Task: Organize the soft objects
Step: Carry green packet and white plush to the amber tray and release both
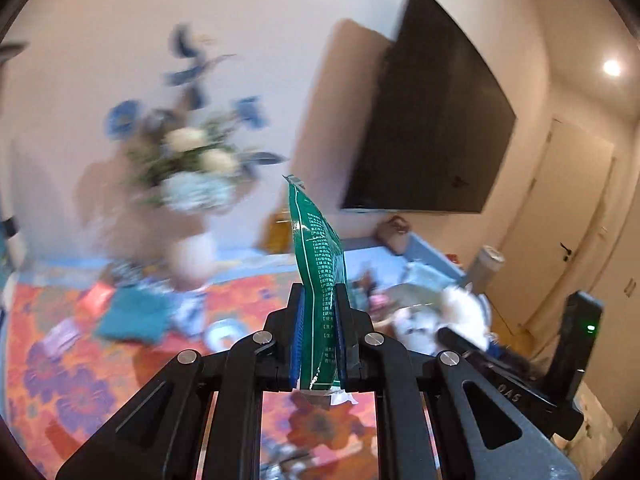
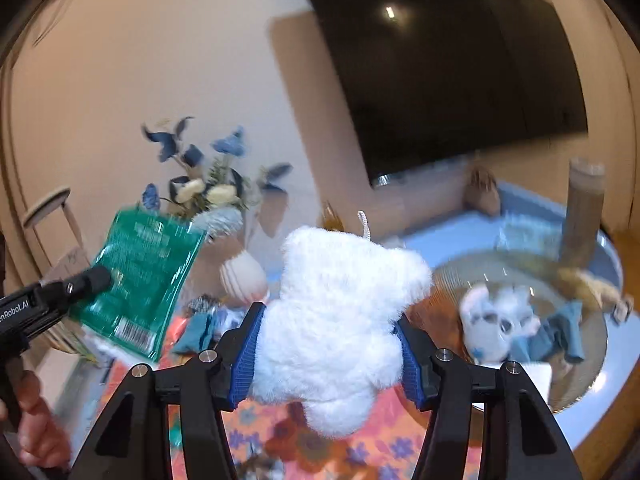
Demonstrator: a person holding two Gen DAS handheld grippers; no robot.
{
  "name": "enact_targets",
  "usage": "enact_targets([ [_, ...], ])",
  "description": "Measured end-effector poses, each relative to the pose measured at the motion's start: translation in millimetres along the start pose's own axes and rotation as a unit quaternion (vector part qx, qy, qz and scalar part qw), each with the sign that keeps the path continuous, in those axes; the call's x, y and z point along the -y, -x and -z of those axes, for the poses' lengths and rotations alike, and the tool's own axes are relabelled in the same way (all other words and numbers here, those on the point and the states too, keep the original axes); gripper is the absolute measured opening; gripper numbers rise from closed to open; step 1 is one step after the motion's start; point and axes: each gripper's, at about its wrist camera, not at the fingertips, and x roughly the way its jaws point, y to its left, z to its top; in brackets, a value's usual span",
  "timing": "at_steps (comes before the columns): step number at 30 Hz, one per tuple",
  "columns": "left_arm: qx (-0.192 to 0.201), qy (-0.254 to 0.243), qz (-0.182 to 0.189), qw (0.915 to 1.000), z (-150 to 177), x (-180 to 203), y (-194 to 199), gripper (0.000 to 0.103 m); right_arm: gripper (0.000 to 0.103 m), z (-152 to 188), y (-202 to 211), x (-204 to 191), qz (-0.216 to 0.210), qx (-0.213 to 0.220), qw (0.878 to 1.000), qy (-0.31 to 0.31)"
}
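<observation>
Closest in the right wrist view, the right gripper (image 2: 330, 354) has its blue-padded fingers (image 2: 246, 360) about half spread and pressed into the sides of a white plush toy (image 2: 340, 320), which bulges out above and below the pads with its hanging loop up top. The toy is off the bench, carried in the air over the orange floral cloth (image 2: 360, 452). The left gripper (image 1: 320, 332) has its fingers nearly shut, pinching a flat green foil packet (image 1: 320, 280) by its lower part; the packet stands up tall between them, also clear of the bench.

With both hands loaded, I'd say the job now is carrying each item to its place. The packet is slippery and held low, so it looks likely to flop or slide; keeping it upright and moving smoothly should help. The plush will give under pressure, so the grip should stay firm till it is set down.

Further off to the right sits a round glass tray (image 2: 460, 276) already holding a small grey-and-white plush (image 2: 496, 320) and a blue cloth (image 2: 560, 332), probably the white toy's destination. More cloths lie by the white vase of flowers (image 2: 244, 276); a dark television (image 2: 460, 80) hangs beyond.
</observation>
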Motion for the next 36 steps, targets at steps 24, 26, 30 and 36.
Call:
enact_targets([
  [24, -0.142, -0.074, 0.107, 0.9813, 54.5, 158.2, -209.7, 0.022, 0.074, -9.3, -26.6, 210.4, 0.12, -0.042, 0.975, -0.183],
  [26, -0.148, -0.101, 0.058, 0.9821, 61.3, 161.1, -216.7, 0.03, 0.08, -10.7, -25.9, 215.4, 0.113, -0.034, 0.974, -0.192],
  [30, -0.183, -0.108, 0.075, 0.9743, 71.6, 162.2, -223.9, 0.03, 0.081, -12.6, -28.4, 218.9, 0.124, -0.043, 0.974, -0.183],
  [36, -0.161, -0.138, 0.037, 0.9766, 73.5, 162.4, -198.4, 0.03, 0.081, -12.2, -17.3, 209.3, 0.13, -0.04, 0.976, -0.171],
])
